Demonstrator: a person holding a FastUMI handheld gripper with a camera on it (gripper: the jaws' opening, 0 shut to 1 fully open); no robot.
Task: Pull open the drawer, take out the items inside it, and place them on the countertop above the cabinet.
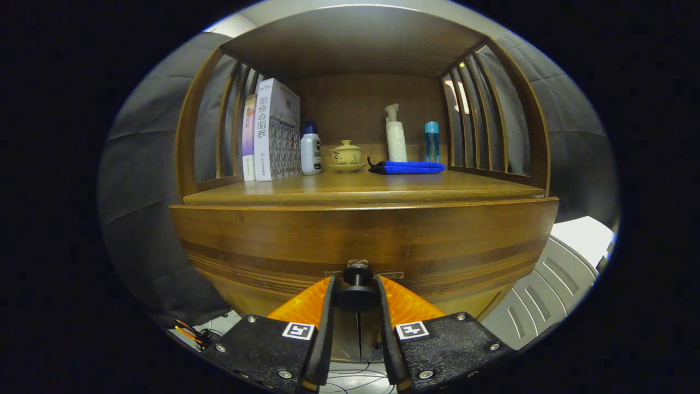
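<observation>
— What's standing on that wooden shelf?
— Upright books [272, 131], a white bottle with blue cap [310, 149], a lidded yellow ceramic bowl [345, 155].
— Further right?
— Folded blue cloth [409, 167], white pump bottle [395, 137], clear blue bottle [432, 141].

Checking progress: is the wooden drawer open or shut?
Shut: wooden drawer front sits flush under the countertop; gripper fingers flank its black knob.

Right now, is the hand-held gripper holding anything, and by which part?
Yes: the hand-held gripper is closed on the drawer knob, one finger on each side of its round head.
</observation>
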